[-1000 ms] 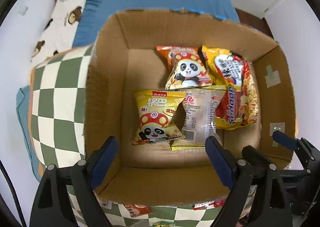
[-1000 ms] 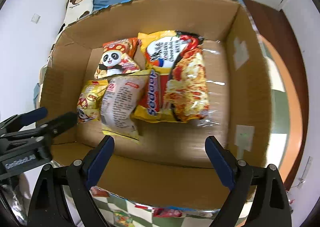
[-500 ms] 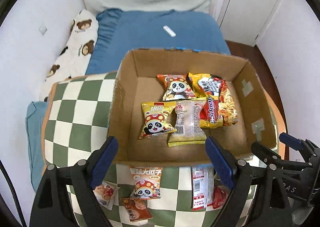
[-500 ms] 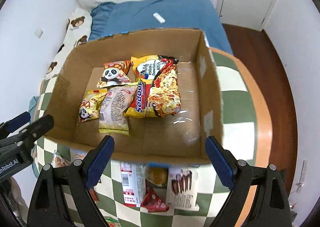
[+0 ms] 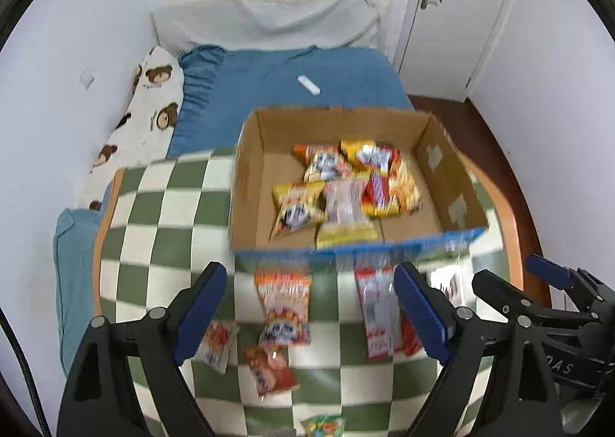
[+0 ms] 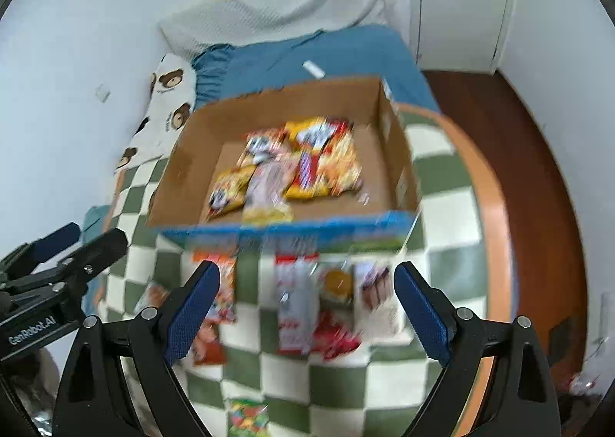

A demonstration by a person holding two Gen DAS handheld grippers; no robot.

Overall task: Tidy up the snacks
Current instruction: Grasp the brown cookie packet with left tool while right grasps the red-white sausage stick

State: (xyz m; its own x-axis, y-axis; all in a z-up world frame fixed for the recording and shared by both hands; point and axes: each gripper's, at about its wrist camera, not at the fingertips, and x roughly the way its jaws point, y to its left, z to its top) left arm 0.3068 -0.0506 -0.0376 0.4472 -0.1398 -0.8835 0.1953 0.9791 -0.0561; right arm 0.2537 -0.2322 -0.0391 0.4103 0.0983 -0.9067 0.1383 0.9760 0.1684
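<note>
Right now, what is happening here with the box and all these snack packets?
A person is sorting snacks with a handheld tool in each hand. Both the left tool and the right tool are open and hold nothing, hovering above the checkered table. The cardboard box already holds several packets. More loose packets lie on the table in front of the box, not yet put in.

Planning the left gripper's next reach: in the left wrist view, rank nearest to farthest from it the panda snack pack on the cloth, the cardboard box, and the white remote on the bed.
From the left gripper:
1. Panda snack pack, on the checkered cloth between its open fingers.
2. Cardboard box, beyond it, mid-table.
3. White remote, on the blue bed behind the box.
</note>
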